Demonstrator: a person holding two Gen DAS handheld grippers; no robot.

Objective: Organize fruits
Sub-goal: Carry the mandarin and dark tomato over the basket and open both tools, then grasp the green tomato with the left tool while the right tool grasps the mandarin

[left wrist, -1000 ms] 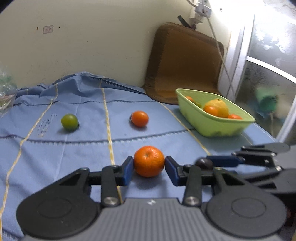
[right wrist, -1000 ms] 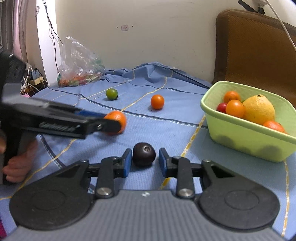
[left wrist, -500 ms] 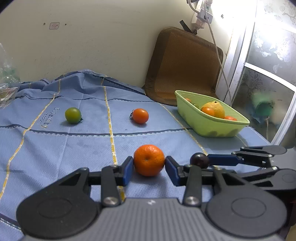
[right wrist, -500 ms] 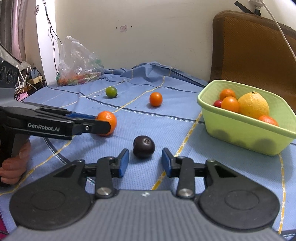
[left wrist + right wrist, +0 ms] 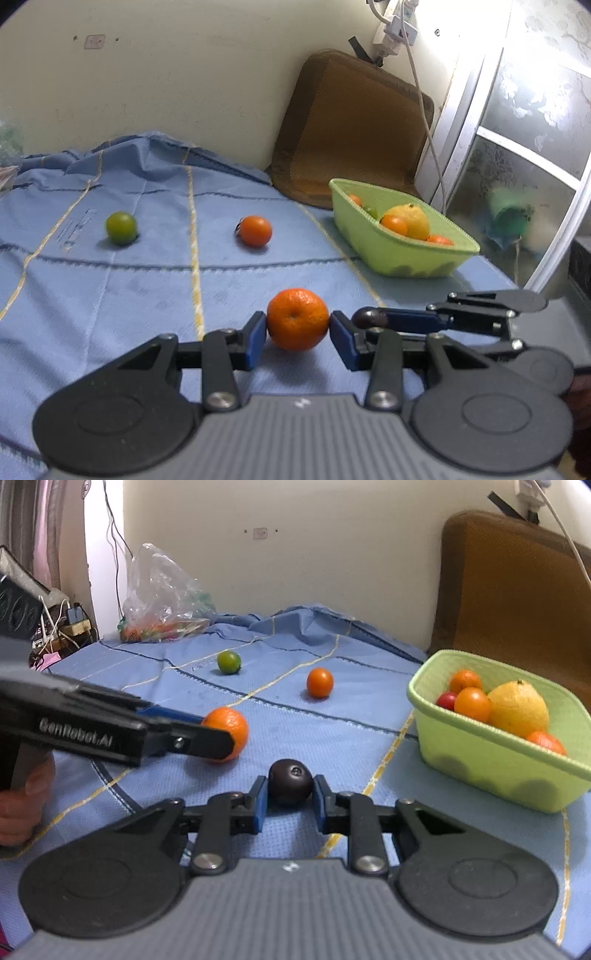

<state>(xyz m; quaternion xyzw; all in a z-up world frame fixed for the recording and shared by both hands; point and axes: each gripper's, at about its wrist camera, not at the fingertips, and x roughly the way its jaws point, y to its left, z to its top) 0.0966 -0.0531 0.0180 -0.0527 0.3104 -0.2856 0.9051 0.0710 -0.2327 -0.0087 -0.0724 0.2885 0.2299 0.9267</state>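
An orange mandarin sits between the blue pads of my left gripper, which is shut on it just above the blue cloth. A dark purple round fruit lies between the pads of my right gripper. Its jaws are closing and both pads touch the fruit. The two grippers are side by side, the left gripper to the left of the right one. The green basket at the right holds a yellow citrus and several small orange and red fruits.
A small orange fruit and a green fruit lie loose farther back on the blue cloth. A plastic bag sits at the back left, a brown cushion against the wall behind the basket. A hand grips the left handle.
The right jaws widened around the dark fruit, then came in until the pads touch it. The left gripper keeps its hold on the mandarin and has hardly moved.
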